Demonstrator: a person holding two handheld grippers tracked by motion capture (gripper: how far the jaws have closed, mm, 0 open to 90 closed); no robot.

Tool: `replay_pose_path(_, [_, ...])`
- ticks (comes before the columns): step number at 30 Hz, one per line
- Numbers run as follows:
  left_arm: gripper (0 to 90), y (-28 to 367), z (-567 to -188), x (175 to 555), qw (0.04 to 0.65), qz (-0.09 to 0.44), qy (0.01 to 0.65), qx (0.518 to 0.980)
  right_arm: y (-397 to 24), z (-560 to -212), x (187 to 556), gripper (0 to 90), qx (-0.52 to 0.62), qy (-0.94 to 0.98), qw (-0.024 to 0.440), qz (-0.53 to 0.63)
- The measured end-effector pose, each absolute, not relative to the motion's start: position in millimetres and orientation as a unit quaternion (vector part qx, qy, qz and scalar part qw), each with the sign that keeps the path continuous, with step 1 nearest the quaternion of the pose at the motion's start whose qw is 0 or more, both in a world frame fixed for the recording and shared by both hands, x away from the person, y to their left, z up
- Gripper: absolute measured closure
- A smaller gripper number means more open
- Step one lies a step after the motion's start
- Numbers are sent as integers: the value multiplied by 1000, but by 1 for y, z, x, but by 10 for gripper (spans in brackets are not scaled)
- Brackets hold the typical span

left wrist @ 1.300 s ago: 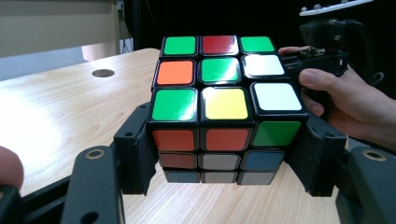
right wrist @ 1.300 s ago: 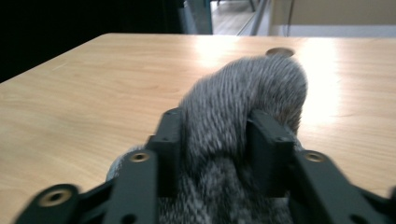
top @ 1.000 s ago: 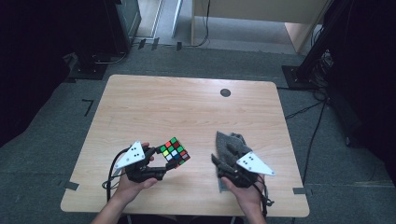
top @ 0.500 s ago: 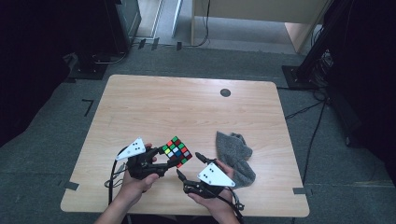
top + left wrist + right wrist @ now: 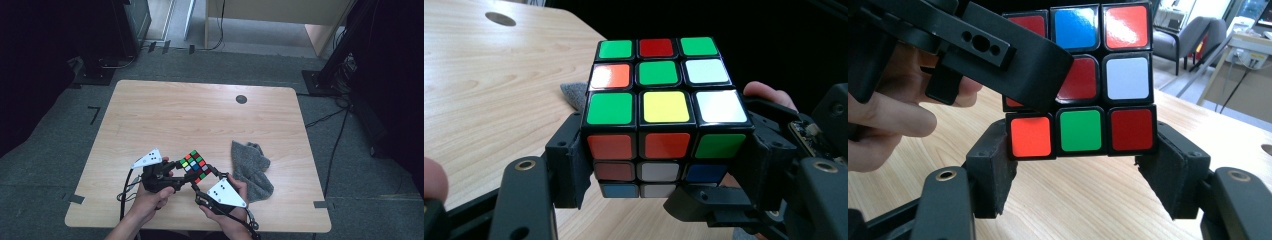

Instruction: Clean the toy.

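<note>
Since a second ago: my right gripper has left the grey cloth and crossed to the cube; the cloth now lies flat to its right, and my left gripper has hardly shifted.
Cube: a scrambled colour cube, held up just above the wooden table near its front edge, between my two hands in the high view.
Left gripper: clamped on the cube; in the left gripper view its two black pads press the lower layers from both sides, with the green-centred face turned up towards the camera.
Right gripper: jaws have just been closing, with the cube's bottom row between them; in the right gripper view the pads sit right at the corners of that row, and I cannot tell whether they press on it yet.
Contact between grippers: one left jaw crosses the cube's face in the right gripper view, covering its upper left squares.
Cloth: crumpled, on the table just beside my right hand, apart from the cube.
</note>
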State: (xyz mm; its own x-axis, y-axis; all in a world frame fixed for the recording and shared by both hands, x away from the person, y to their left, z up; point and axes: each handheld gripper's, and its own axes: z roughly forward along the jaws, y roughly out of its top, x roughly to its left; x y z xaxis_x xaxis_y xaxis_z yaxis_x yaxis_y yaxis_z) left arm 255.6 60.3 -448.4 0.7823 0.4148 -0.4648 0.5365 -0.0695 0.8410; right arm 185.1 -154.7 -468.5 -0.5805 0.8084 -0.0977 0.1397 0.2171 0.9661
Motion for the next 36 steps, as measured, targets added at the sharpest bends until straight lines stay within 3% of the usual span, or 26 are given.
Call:
replay_pose_path(2, [317,61,-449,257,601,-53,322,729,-155,-468,186,348,335,715,311,529])
replay_pose_path(7, [168,74,-441,259,609,-7,320,726,-165,-466,190,348,351,724,290,519])
replay_pose_path(11, [170,80,-450,257,574,97,286,761,-180,-462,201,348,381,741,246,496])
replay_pose_path(16, [170,63,-467,246,525,184,227,799,-192,-452,209,347,420,750,207,467])
replay_pose_path(27, [149,34,-481,226,464,285,156,824,-179,-441,206,346,440,764,135,453])
replay_pose_path(30, [156,32,-483,223,462,306,139,821,-176,-442,206,346,439,765,122,455])
replay_pose_path(36, [331,31,-487,217,459,333,105,817,-171,-445,208,343,443,763,102,460])
